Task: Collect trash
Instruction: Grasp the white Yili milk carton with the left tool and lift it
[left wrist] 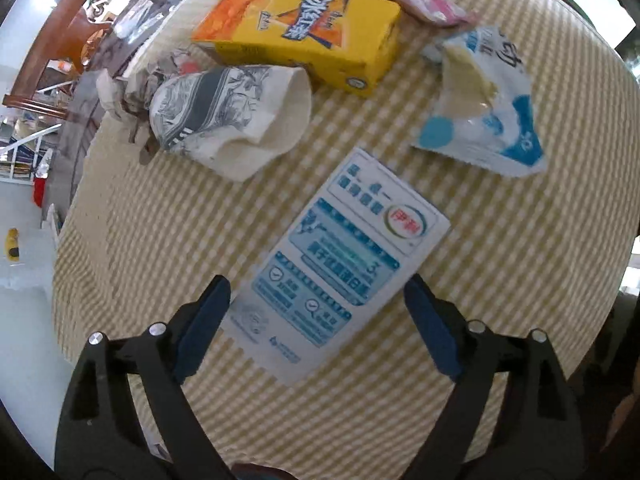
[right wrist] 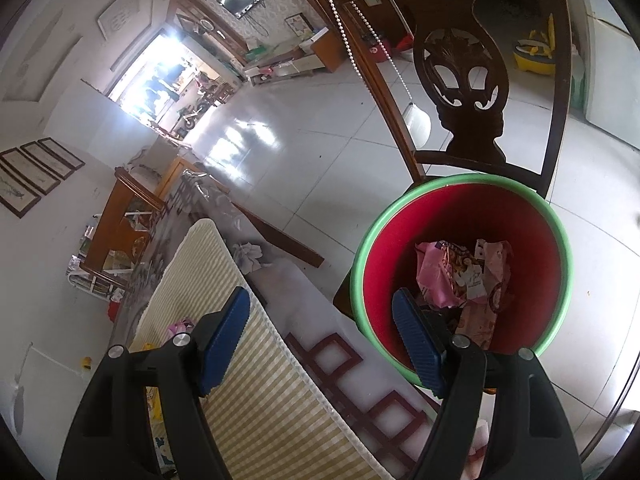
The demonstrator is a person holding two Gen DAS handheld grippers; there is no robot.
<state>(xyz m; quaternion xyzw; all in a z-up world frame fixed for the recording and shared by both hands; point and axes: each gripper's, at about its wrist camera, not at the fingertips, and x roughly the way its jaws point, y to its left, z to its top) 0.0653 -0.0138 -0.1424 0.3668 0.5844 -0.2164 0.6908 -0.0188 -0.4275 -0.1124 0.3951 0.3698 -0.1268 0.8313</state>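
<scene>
Right wrist view, red bin point(right wrist: 460, 216), pink wrappers point(right wrist: 436, 276) inside

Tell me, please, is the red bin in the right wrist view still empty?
No, the red bin already holds crumpled pink wrappers at its bottom.

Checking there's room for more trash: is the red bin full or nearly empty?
Mostly empty: the red bin holds only a few pink wrappers at its bottom, with bare red wall above them.

left gripper point(left wrist: 318, 300) points steeply down, jaws wide apart; right gripper point(right wrist: 322, 322) tilts downward, jaws apart and empty
</scene>
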